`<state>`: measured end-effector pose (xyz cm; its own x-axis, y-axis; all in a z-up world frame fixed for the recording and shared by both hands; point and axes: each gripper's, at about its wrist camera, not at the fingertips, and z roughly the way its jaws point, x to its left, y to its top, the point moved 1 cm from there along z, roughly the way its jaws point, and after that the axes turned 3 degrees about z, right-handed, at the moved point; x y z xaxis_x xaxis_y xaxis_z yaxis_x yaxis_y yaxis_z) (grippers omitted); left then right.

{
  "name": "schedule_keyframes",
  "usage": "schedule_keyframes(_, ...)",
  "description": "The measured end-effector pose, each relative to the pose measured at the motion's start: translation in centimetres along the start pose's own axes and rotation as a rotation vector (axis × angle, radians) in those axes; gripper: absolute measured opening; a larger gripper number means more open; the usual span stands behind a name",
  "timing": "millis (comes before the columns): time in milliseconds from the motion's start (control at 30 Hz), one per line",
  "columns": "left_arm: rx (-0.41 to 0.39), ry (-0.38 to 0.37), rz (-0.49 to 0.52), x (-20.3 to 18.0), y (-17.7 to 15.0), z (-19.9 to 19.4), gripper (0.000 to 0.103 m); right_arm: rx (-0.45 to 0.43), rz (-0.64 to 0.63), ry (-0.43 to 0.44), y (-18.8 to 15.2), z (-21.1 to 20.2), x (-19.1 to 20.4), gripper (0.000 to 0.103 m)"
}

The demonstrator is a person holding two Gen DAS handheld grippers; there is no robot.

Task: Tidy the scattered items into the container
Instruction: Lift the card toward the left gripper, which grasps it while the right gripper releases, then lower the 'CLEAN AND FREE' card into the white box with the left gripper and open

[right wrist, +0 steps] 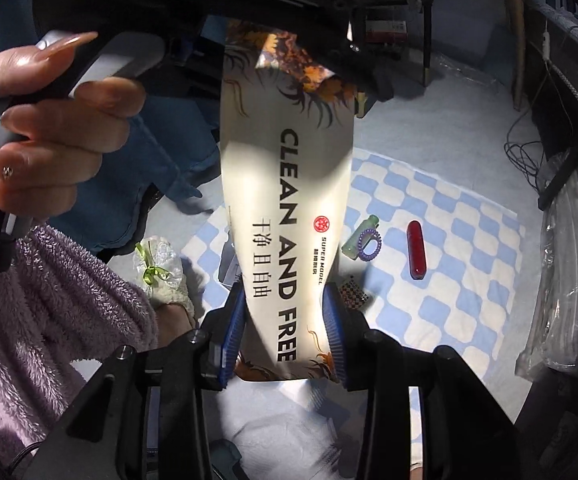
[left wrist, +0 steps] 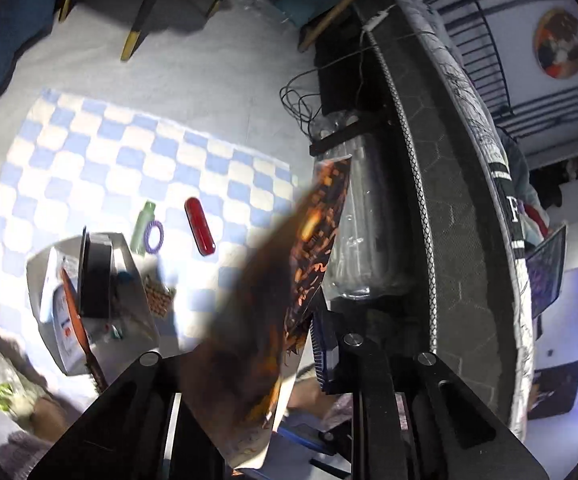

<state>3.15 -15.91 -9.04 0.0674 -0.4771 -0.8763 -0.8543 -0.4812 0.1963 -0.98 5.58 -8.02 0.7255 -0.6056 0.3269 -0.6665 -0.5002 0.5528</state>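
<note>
- Two grippers share one long packet (right wrist: pixel 285 200) printed "CLEAN AND FREE", held in the air above a blue-and-white chequered mat (left wrist: pixel 129 152).
- Near end: the right gripper (right wrist: pixel 285 320) has its blue pads (right wrist: pixel 236 320) set against the packet's two long edges, so it is clamped across its width and bows slightly between them.
- Far end: the left gripper (right wrist: pixel 289 12) is closed on the packet's dark, orange-patterned top; in its own view the packet runs as a blur between the fingers.
- A person's left hand (right wrist: pixel 49 120) with long nails wraps the left gripper's handle, a fuzzy lilac sleeve (right wrist: pixel 49 320) below it.
- A grey container (left wrist: pixel 33 272) sits on the mat's near left part, already holding a black box (left wrist: pixel 97 276) and some white cartons.
- Beyond the container and apart from it, a green bottle (left wrist: pixel 143 226) lies with a purple coil hair tie (left wrist: pixel 154 237) touching it; a red case (left wrist: pixel 200 226) lies just to their right.
- A small chequered item (left wrist: pixel 159 294) rests just beside the container's right wall.
</note>
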Motion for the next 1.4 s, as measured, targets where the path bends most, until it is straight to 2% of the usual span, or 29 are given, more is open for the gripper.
schedule_keyframes(100, -0.029, 0.022, -0.038, 1.3, 0.8, -0.5, 0.008, -0.003, -0.012, -0.013, -0.1, 0.4, 0.1, 0.058)
schedule_keyframes(167, -0.053, 0.042, -0.065, 2.1, 1.1, -0.9, 0.0, -0.006, 0.013, -0.011, 0.0, 0.3, -0.1, 0.061)
schedule_keyframes(233, -0.101, 0.086, -0.094, 3.1, 1.7, -1.9, 0.0, 0.002, 0.037, -0.016, 0.2, 0.3, -0.7, 0.061)
schedule_keyframes(300, -0.154, 0.128, -0.148, 4.6, 2.2, -3.2, 0.0, 0.022, 0.056, -0.073, 0.1, 0.8, -1.5, 0.061)
schedule_keyframes(400, -0.185, 0.166, -0.2, 6.2, 2.6, -3.9, 0.0, 0.066, 0.127, -0.108, -0.4, 1.8, -3.5, 0.061)
schedule_keyframes(433, -0.182, 0.165, -0.209, 6.4, 2.6, -3.9, 0.0, 0.086, 0.163, -0.106, -0.6, 2.1, -4.3, 0.061)
schedule_keyframes(500, -0.171, 0.148, -0.212, 6.2, 2.4, -3.3, 0.0, 0.061, 0.235, -0.041, -0.9, 2.2, -5.4, 0.061)
schedule_keyframes(533, -0.175, 0.163, -0.206, 6.2, 2.4, -3.3, 0.0, 0.04, 0.278, -0.008, -1.0, 2.0, -6.0, 0.061)
schedule_keyframes(600, -0.209, 0.232, -0.191, 6.1, 2.5, -3.2, 0.0, 0.064, 0.34, -0.005, -1.0, 2.6, -6.9, 0.061)
schedule_keyframes(700, -0.245, 0.386, -0.125, 5.4, 2.5, -2.0, 0.0, 0.108, 0.405, -0.011, -1.4, 3.6, -7.8, 0.061)
schedule_keyframes(833, -0.276, 0.47, -0.051, 4.3, 1.9, 0.5, 0.0, 0.109, 0.519, -0.015, -2.3, 3.7, -9.8, 0.061)
schedule_keyframes(933, -0.259, 0.453, -0.01, 3.9, 0.8, 2.4, 0.0, 0.095, 0.613, 0.015, -2.8, 3.2, -11.1, 0.061)
schedule_keyframes(1033, -0.264, 0.487, 0.058, 3.2, 0.5, 4.0, 0.0, 0.069, 0.658, 0.019, -2.9, 2.5, -11.9, 0.061)
schedule_keyframes(1167, -0.285, 0.498, 0.109, 3.2, -0.6, 5.3, 0.0, 0.028, 0.672, 0.014, -2.7, 1.5, -12.1, 0.061)
schedule_keyframes(1300, -0.33, 0.585, 0.179, 3.6, -1.0, 6.7, 0.0, -0.001, 0.659, 0.001, -2.3, 0.9, -12.1, 0.061)
schedule_keyframes(1400, -0.28, 0.567, 0.168, 3.9, -1.3, 7.8, 0.001, -0.008, 0.654, 0.001, -2.1, 0.8, -12.1, 0.061)
